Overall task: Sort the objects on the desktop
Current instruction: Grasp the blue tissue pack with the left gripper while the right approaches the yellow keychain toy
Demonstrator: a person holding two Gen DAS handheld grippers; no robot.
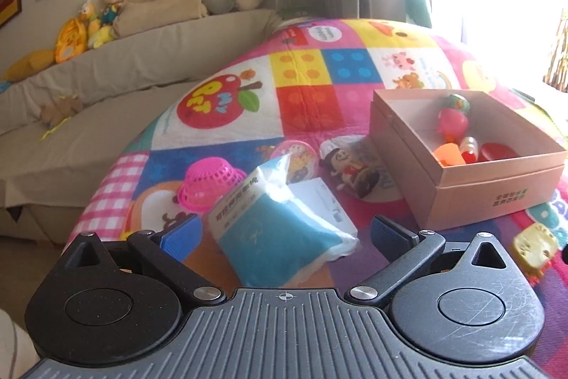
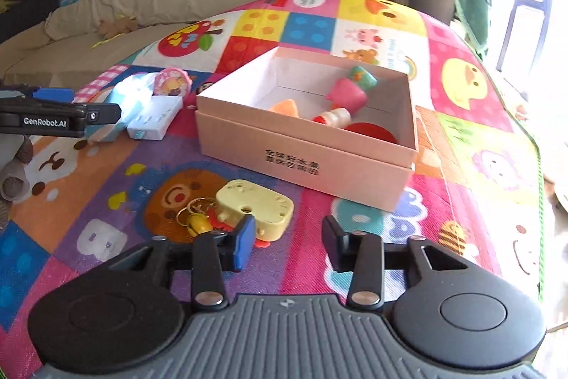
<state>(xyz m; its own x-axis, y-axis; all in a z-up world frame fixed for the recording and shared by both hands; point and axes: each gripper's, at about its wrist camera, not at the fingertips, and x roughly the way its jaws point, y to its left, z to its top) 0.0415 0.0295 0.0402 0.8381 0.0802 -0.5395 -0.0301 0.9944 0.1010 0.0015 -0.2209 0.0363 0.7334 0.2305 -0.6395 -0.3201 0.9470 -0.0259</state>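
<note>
Colourful play mat (image 2: 458,137) covers the work surface; pink cardboard box (image 2: 305,144) sits at mid-mat and already holds several small toys, among them a pink toy (image 2: 346,93), an orange piece (image 2: 284,105) and a red disc (image 2: 371,132). Left gripper (image 1: 280,233) stands wide open with a blue-and-white tissue pack (image 1: 280,229) lying between its blue pads, neither pad pressing on it; nothing held. Behind the pack, further off: a pink mesh basket (image 1: 209,182) upside down, a small white box (image 1: 325,198) touching the pack, a round pink lid-like toy (image 1: 298,155) and a small doll figure (image 1: 349,169) near the box's left wall. Right gripper (image 2: 289,242) is about half open and empty, jaws just opened; a yellow toy with a keyring (image 2: 255,206) lies on the mat just in front of its left pad, not between the jaws. Judgement: step in hand looks like the left claw taking the tissue pack for the box. To do it well, centre the pack between the pads, close on the firm blue body rather than the loose wrapper ends, squeeze gently since it will give, then lift clear of the white box before carrying right over the box rim. Risk: wrapper slipping, or nudging the white box
</note>
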